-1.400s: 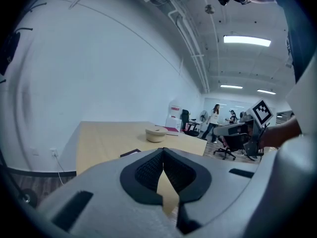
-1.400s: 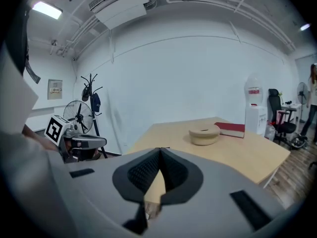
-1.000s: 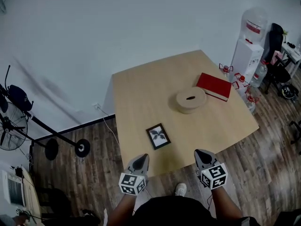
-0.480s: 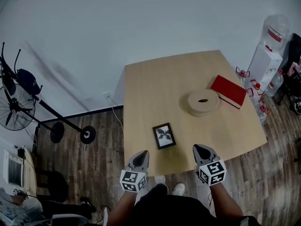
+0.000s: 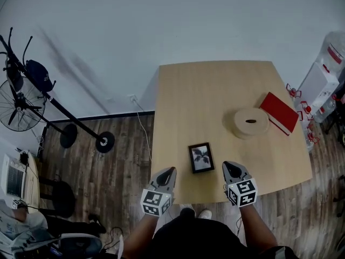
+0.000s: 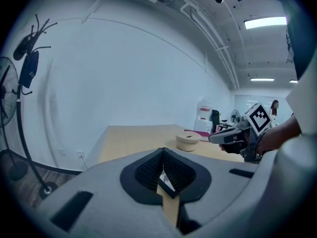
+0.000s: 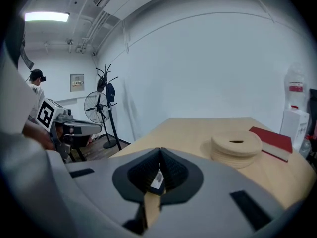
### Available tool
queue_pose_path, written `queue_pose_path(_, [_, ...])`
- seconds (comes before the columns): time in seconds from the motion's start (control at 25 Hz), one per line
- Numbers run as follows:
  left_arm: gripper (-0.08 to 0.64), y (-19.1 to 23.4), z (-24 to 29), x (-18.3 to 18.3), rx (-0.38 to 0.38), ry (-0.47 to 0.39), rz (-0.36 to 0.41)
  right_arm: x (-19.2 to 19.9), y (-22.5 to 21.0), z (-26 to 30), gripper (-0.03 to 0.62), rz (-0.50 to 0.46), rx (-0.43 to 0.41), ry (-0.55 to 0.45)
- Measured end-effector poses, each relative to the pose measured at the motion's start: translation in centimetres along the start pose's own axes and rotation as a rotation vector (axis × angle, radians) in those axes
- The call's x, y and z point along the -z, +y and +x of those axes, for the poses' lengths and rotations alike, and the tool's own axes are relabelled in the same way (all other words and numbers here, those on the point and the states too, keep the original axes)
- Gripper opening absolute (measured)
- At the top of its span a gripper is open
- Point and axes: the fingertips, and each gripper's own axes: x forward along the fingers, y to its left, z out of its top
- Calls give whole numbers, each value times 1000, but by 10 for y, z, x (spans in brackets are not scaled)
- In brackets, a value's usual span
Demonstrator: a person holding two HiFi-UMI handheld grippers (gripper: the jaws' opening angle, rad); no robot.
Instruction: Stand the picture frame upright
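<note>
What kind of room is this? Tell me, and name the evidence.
Likely an office or workroom: a white water dispenser by the wall, a black pedestal fan, and long ceiling strip lights overhead.

black picture frame [image 5: 201, 157], red book [image 5: 281, 113], light wood table [image 5: 215, 101].

White wall [image 5: 161, 20]; dark plank floor [image 5: 116, 169]; wooden counter [image 5: 207, 99]; standing fan [image 5: 16, 111]; coat stand [image 5: 105, 142]; water dispenser [image 5: 318, 82]; ceiling strip light [image 7: 47, 17].
</note>
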Motion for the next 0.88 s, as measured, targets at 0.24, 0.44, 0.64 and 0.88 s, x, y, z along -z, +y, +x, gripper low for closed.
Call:
queue_pose_path(0.24, [-5, 20, 6, 1, -3, 4, -21, 29, -4, 43, 12, 7, -34, 150])
queue_pose_path(0.44, [-5, 36, 7, 8, 1, 27, -39, 60, -4, 75, 87, 65, -53, 301])
queue_pose_path(0.64, [-5, 53, 8, 14, -9, 44, -56, 81, -6, 103, 106, 123, -41, 415])
queue_pose_path(0.88, [-5, 63, 13, 15, -9, 50, -71, 100, -12, 129, 129, 159, -14, 533])
